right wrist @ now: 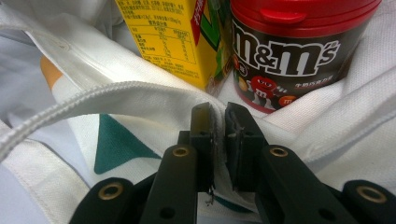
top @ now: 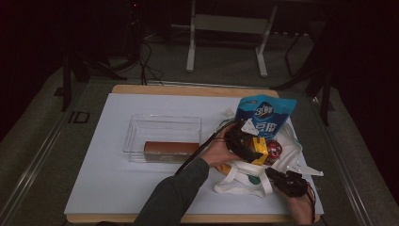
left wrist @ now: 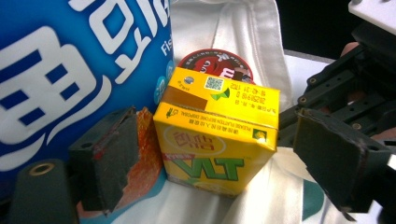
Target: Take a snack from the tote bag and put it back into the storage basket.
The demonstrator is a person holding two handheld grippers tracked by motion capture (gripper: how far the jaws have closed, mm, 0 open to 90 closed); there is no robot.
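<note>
A white tote bag [top: 244,181] lies at the right of the table. In it stand a blue snack bag [top: 266,115], a yellow drink carton [top: 260,149] and a red-lidded M&M's tub [top: 274,149]. My left gripper [left wrist: 219,161] is open, with a jaw on each side of the yellow carton [left wrist: 219,135] and a gap between each pad and the carton. Beside the carton is the blue bag [left wrist: 60,70], and the tub [left wrist: 215,63] is behind it. My right gripper [right wrist: 219,116] is shut on the tote bag's rim [right wrist: 116,98], just in front of the carton [right wrist: 168,37] and the tub [right wrist: 289,56].
A clear plastic box [top: 141,120] sits mid-table on the white mat [top: 117,188] and holds a brown rectangular pack [top: 170,149]. My left forearm crosses the mat from the bottom edge toward the bag. A stand's legs [top: 190,61] are on the floor beyond the table.
</note>
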